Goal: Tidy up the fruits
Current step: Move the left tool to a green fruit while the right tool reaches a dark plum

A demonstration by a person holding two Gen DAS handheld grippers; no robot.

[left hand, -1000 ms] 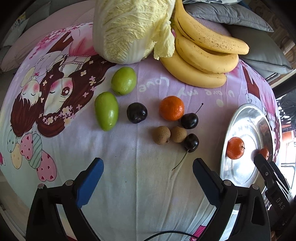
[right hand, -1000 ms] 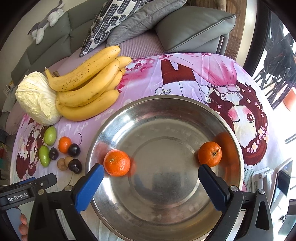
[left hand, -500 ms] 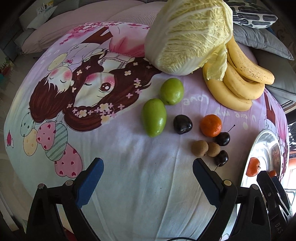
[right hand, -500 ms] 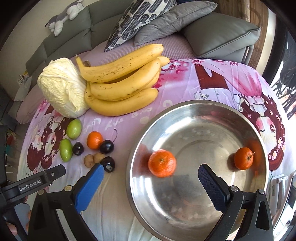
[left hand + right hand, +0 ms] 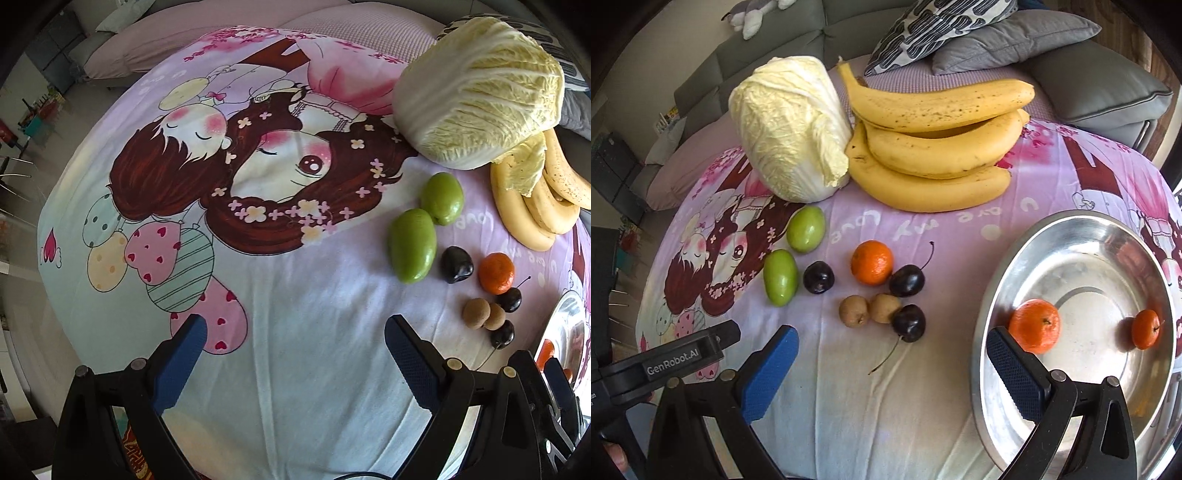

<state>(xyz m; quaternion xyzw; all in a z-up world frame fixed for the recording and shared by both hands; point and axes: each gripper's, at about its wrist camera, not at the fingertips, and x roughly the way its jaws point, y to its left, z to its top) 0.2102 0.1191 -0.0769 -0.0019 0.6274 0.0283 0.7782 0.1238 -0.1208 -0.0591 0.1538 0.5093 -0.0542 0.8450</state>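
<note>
Left of steel bowl: loose tangerine, cherries, longans, green fruits on cloth; two tangerines already inside. Risk: tightly clustered cherries and longans rolling if nudged during a grab. Right gripper spread wide, empty, hovering near the cluster. Left gripper likewise spread, empty, farther left.

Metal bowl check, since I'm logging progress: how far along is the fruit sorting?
Early. Done: two oranges sit in the metal bowl. In hand: nothing; the left gripper and right gripper are open. Left on the cloth: one orange, three cherries, two green fruits, two brown fruits and the bananas.
</note>
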